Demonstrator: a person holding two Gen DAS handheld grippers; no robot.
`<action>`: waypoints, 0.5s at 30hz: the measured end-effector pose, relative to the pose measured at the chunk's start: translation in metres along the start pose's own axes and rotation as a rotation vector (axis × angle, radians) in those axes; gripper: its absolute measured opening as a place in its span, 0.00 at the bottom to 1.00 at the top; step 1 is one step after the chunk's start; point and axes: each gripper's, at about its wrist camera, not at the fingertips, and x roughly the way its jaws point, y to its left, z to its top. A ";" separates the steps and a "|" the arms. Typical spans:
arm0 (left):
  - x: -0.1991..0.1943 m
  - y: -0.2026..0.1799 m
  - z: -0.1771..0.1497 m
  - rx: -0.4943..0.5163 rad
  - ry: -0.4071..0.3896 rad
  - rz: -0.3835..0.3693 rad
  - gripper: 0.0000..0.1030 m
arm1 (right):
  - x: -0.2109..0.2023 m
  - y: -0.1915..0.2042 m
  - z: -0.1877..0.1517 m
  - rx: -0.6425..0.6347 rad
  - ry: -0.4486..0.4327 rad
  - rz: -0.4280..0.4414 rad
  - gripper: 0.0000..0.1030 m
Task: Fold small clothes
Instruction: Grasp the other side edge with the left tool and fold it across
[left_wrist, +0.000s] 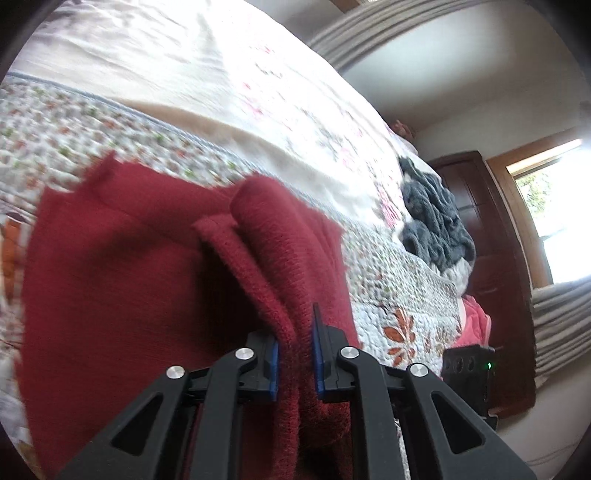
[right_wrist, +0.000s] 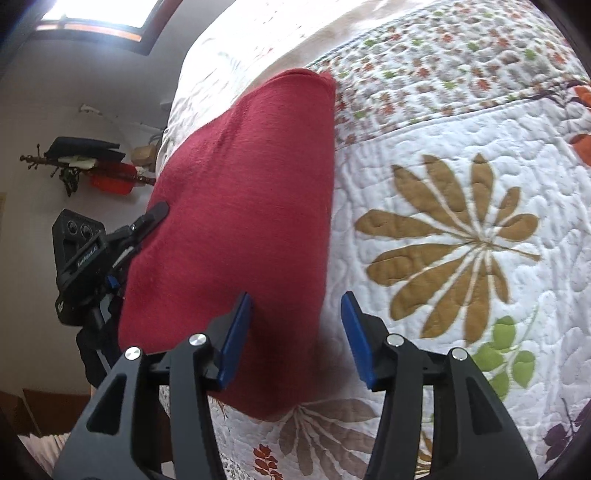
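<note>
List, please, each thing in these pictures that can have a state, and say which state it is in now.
red garment: partly folded on the quilt, one bunched edge lifted.
left gripper: shut on the red garment.
right gripper: open, jaws apart over the garment's near edge, holding nothing.
grey garment: crumpled, unfolded, farther along the bed.
pink garment: bunched at the bed's edge.
quilt: spread flat.

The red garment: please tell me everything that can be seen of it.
The red garment is dark red knit, fuzzy, partly folded, lying on the floral quilt. A bunched fold of one edge stands up, pinched in the left gripper, whose jaws are shut on it. The right gripper hovers open over its near edge, one pad above the cloth.
</note>
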 end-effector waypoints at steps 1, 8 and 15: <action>-0.009 0.006 0.004 -0.005 -0.013 0.011 0.13 | 0.004 0.005 0.000 -0.011 0.004 -0.005 0.49; -0.044 0.033 0.014 0.003 -0.052 0.087 0.13 | 0.023 0.028 -0.003 -0.069 0.044 -0.005 0.49; -0.076 0.065 0.005 -0.032 -0.093 0.124 0.13 | 0.043 0.054 -0.005 -0.128 0.081 -0.015 0.50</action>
